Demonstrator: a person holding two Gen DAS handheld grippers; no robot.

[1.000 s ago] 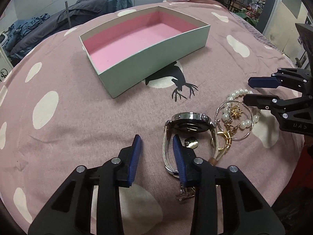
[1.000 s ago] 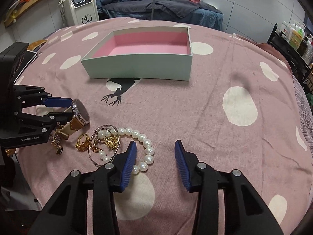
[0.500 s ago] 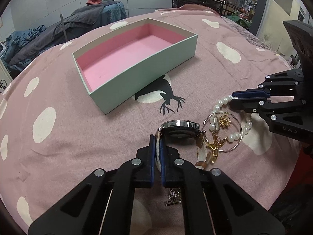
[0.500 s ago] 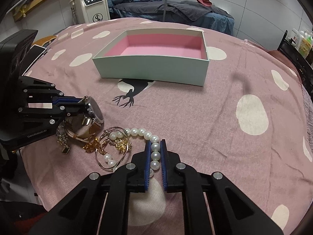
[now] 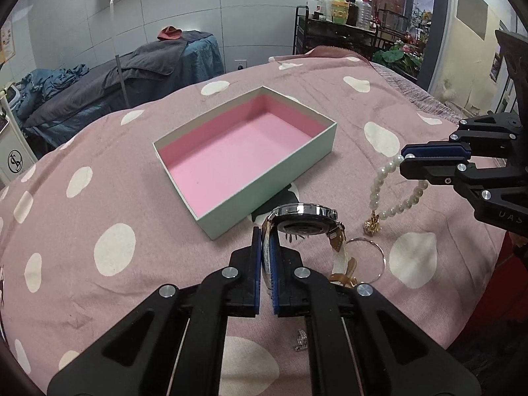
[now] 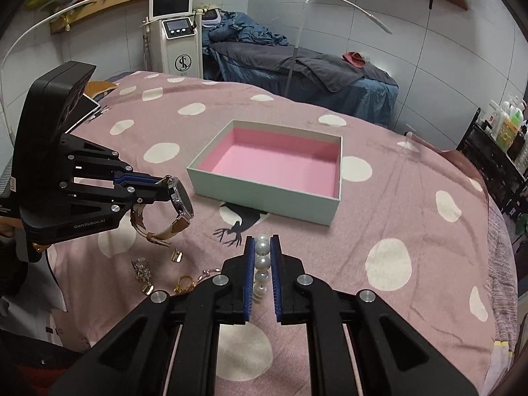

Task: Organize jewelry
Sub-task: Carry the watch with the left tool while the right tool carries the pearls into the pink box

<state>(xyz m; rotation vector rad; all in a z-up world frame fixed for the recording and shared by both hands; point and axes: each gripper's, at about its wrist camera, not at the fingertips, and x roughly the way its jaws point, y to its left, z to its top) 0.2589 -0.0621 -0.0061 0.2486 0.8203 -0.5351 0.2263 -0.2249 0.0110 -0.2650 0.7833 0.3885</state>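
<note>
My left gripper [image 5: 265, 231] is shut on the strap of a silver wristwatch [image 5: 305, 219] and holds it in the air; the gripper [image 6: 158, 186] and the watch [image 6: 180, 199] also show in the right wrist view. My right gripper [image 6: 263, 239] is shut on a pearl bracelet [image 6: 262, 260], which hangs from it with a gold charm in the left wrist view [image 5: 382, 198]. The open mint box with pink lining [image 5: 283, 183] sits on the bed just beyond both grippers, and also shows in the right wrist view [image 6: 264, 194].
A thin ring bangle [image 5: 369, 259] and small gold and silver pieces [image 6: 145, 272] lie on the pink spotted bedspread [image 6: 412, 217] below the grippers. A massage bed [image 6: 297, 69] and a machine [image 6: 180, 49] stand behind. The bed edge is near on the right [image 5: 478, 297].
Both grippers have risen off the bedspread, the left lifting the watch and the right lifting the pearl bracelet clear of the jewelry pile. Both closed on them from open a second ago.
</note>
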